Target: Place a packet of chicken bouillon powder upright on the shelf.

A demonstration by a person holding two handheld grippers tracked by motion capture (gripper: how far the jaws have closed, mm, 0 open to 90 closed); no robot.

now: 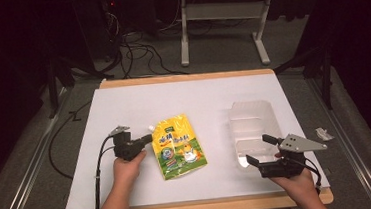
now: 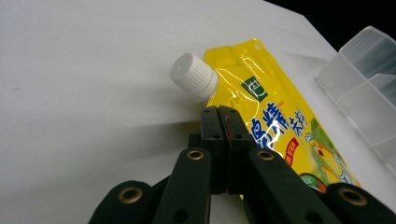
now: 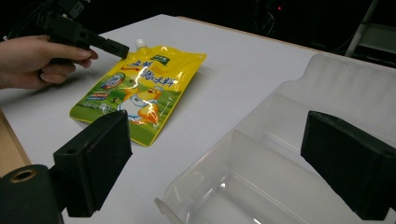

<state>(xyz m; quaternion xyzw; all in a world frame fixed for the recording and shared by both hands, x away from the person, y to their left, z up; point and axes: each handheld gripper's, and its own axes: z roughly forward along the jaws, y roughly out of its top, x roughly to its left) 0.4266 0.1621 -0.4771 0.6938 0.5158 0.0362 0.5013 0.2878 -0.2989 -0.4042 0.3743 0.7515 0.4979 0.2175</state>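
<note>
left claw (image 2: 223,116) clamps the yellow pouch (image 1: 178,145) edge below its cap, to lift it; right claw (image 3: 224,163) waits released over the clear bin (image 1: 253,124).

A pouch (image 1: 179,146) lies flat on the table (image 1: 133,103), left of centre, its capped spout (image 1: 151,128) at the far left corner; a clear bin (image 1: 253,129) stands to its right, well apart; the left gripper (image 1: 147,138) sits just left of the pouch, its tips at the pouch's edge below the spout; the right gripper (image 1: 260,150) sits at the bin's near end
</note>
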